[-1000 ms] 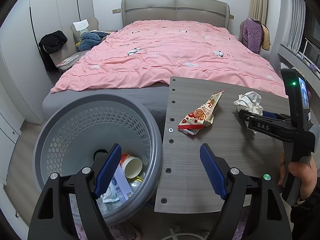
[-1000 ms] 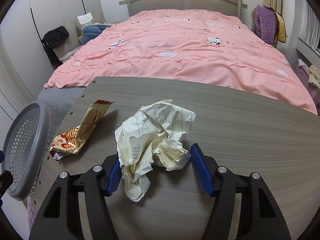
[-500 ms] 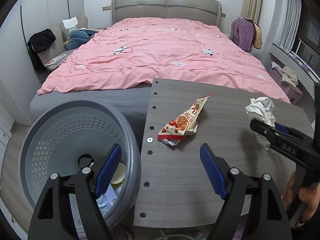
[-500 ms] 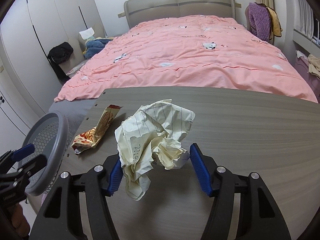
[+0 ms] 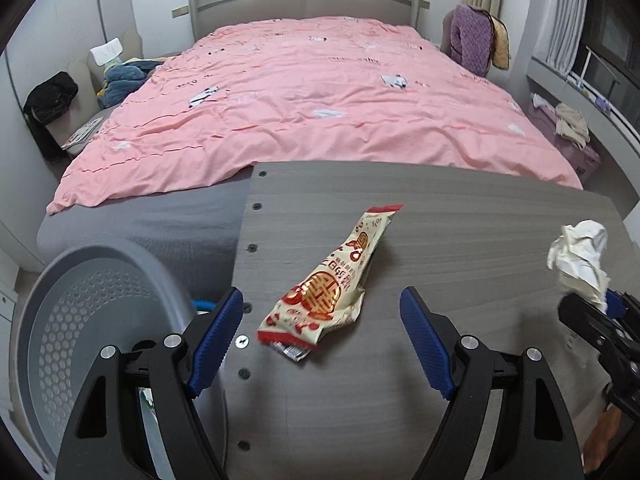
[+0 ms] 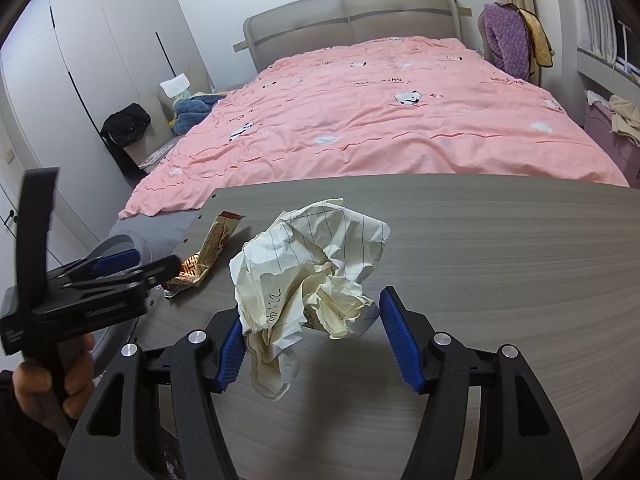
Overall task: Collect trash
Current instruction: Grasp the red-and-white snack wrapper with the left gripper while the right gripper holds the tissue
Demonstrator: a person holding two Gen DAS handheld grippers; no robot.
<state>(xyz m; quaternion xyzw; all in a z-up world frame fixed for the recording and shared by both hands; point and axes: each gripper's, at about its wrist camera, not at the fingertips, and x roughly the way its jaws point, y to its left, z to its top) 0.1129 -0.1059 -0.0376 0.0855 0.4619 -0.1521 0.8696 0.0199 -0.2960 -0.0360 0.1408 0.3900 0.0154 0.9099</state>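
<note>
So the left hand-held gripper (image 5: 322,336) has been swung off the grey perforated bin (image 5: 100,300) and is now lined up over the snack wrapper (image 5: 328,284) on the counter (image 5: 460,232); a second ago the bin filled most of that view, now it's pushed to the near left edge; the jaws are spread wide with nothing between them yet, the wrapper lying just ahead of the blue pads (image 5: 216,332).

The right hand-held gripper (image 6: 312,332) hasn't really been moved; the crumpled lined paper (image 6: 308,268) is seen sitting between its jaws, but they're held fairly wide and only the left pad looks to be touched by it, so whether the paper is actually gripped can't be told.

Meaning for the task: both leftover bits of trash are being lined up at once; the wrapper is near the counter's left edge, the paper further right; neither has been binned yet, and a squeeze on each is probably what's needed next.
</note>
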